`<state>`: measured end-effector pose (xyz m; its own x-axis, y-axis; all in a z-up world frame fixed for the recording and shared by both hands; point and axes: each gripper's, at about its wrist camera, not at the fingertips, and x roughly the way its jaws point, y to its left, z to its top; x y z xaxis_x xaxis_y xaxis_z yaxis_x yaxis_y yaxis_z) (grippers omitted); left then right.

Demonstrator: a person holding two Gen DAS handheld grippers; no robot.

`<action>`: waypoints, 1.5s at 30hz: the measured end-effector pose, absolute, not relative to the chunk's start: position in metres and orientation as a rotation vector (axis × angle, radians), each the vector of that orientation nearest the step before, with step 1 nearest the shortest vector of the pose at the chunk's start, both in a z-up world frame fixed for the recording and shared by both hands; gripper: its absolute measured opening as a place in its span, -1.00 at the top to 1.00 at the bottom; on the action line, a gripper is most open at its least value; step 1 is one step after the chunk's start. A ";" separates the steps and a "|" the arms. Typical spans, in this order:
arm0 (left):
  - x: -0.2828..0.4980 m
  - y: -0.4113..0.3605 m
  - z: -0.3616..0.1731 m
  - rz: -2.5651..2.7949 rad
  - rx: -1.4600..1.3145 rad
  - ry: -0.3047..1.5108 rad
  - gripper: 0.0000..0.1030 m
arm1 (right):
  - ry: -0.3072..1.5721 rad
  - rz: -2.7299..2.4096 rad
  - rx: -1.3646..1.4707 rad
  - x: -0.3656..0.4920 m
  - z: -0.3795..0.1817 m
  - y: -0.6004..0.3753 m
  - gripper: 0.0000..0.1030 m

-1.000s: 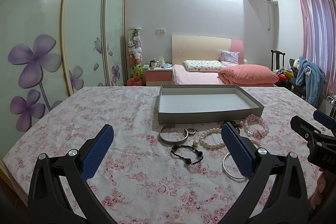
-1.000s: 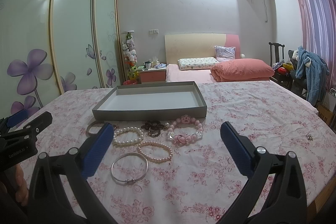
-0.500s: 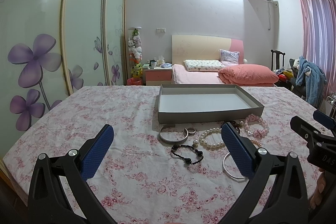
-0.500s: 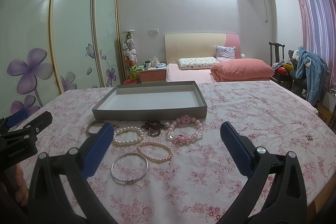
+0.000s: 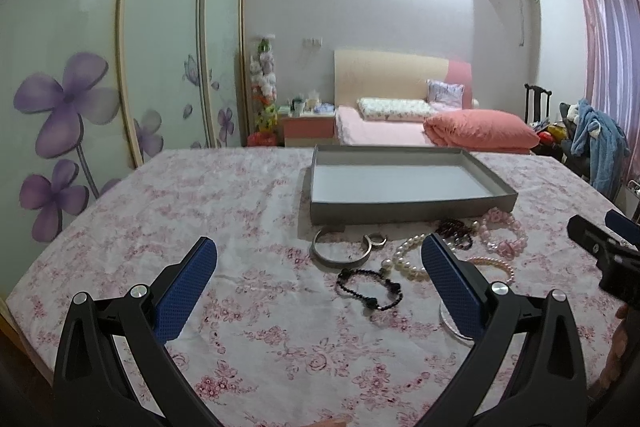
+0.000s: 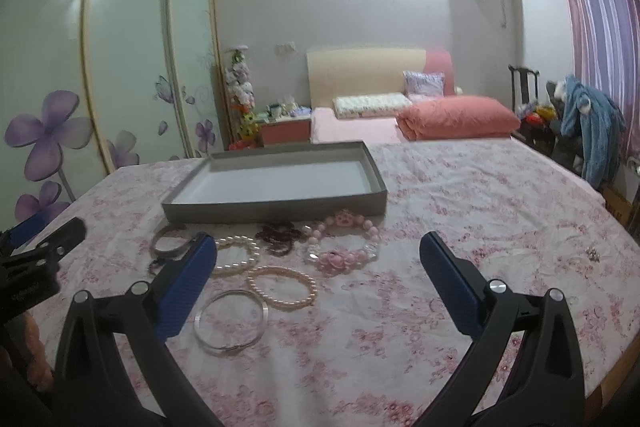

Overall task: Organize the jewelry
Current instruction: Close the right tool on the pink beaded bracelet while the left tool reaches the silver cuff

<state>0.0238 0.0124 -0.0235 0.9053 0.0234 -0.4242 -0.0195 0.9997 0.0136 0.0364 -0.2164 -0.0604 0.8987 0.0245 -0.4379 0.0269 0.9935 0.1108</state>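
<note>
Change since earlier frames: nothing is seen to have moved; both grippers are kept where they were, and the jewelry lies in the same spots
Tablecloth (image 6: 460, 187): a pink floral fabric, slightly wrinkled, is spread over the whole work surface
Tray (image 6: 276, 205): a shallow rectangular grey box with a pale floor is set on the cloth; nothing is seen inside it
Left gripper (image 5: 319, 281): its blue textured pads are spread wide and nothing is held; it is poised over the cloth in front of the tray
Right gripper (image 6: 318, 277): its fingers are likewise spread apart and empty, in front of the tray
Pink bead bracelet (image 6: 344, 247): chunky pink beads with flower shapes and clear pieces, laid just before the tray's front wall
White pearl bracelet (image 6: 240, 255): round glossy beads, in front of the tray; partly covered by the left gripper's pad in the left view
Pale pink pearl bracelet (image 6: 282, 285): a smaller-beaded oval loop, further from the tray
Thin silver bangle (image 6: 230, 323): a plain metal hoop, furthest from the tray; mostly hidden in the left view
Open silver cuff (image 5: 340, 253): a broad C-shaped metal band, just before the tray's front corner
Black bead bracelet (image 5: 370, 287): small dark beads, nearer the camera than the cuff
Dark red bracelet (image 6: 278, 237): its bead shapes are hard to make out
Small ring (image 5: 376, 239): touching the cuff's end
</note>
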 end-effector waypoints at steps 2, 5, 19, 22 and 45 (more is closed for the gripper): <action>0.032 0.018 -0.025 0.013 -0.007 0.479 -0.97 | 0.513 -0.026 0.127 0.055 -0.062 -0.226 -0.92; 0.048 0.025 -0.028 -0.011 -0.028 0.549 -0.97 | 0.616 -0.049 0.136 0.082 -0.068 -0.238 -0.80; 0.104 0.029 -0.039 -0.017 0.042 0.714 -0.97 | 0.914 -0.079 0.108 0.182 -0.112 -0.255 0.29; 0.115 0.023 -0.042 -0.024 0.067 0.737 -0.97 | 0.906 -0.083 0.080 0.185 -0.118 -0.251 0.41; 0.180 0.008 -0.083 -0.088 0.077 0.930 -0.49 | 0.880 -0.047 0.135 0.190 -0.119 -0.259 0.67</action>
